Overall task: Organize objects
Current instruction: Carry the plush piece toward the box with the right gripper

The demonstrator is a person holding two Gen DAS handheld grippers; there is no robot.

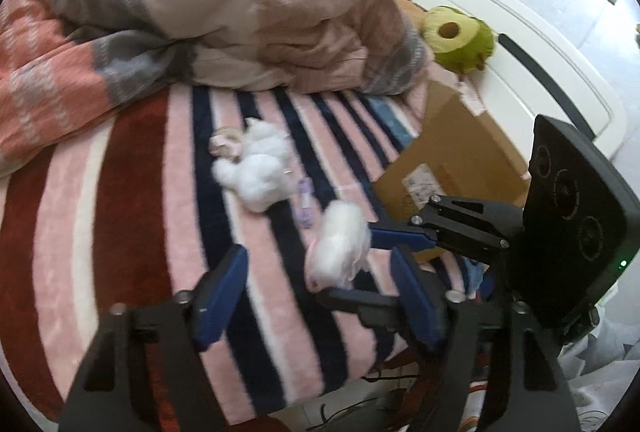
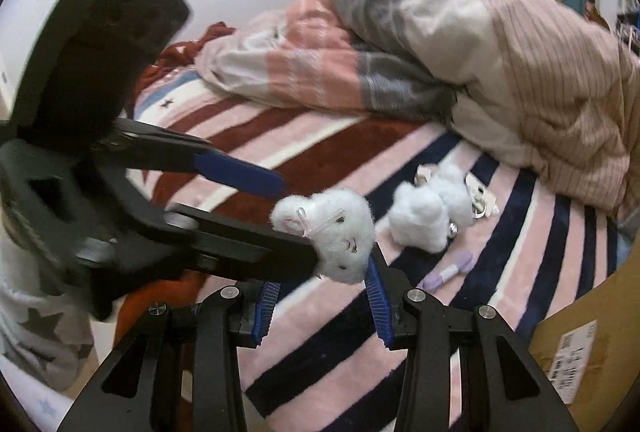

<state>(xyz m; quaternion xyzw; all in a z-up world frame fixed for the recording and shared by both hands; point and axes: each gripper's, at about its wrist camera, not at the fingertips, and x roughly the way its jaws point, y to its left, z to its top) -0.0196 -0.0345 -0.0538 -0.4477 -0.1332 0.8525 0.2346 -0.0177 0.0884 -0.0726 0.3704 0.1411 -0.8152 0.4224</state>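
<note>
A small white fluffy toy [image 1: 340,248] [image 2: 328,232] hangs just above the striped blanket [image 1: 132,192] [image 2: 340,352]. My right gripper [image 2: 324,272] is shut on it, its blue pads [image 2: 376,296] pressing its lower sides. In the left wrist view that gripper reaches in from the right, one blue finger [image 1: 400,237] against the toy. My left gripper [image 1: 320,256] [image 2: 298,220] stands open around the toy, its pads [image 1: 220,292] clear of it on both sides. A second white fluffy toy [image 1: 260,168] [image 2: 428,212] and a small purple item [image 1: 306,204] [image 2: 448,272] lie on the blanket.
A bunched pink and grey duvet [image 1: 220,12] [image 2: 460,52] covers the back of the bed. A cardboard box [image 1: 452,152] [image 2: 580,352] sits at the bed's right side, with a green avocado plush [image 1: 458,36] above it by the white headboard [image 1: 540,44]. Star-patterned clothing [image 2: 40,332] shows at the left.
</note>
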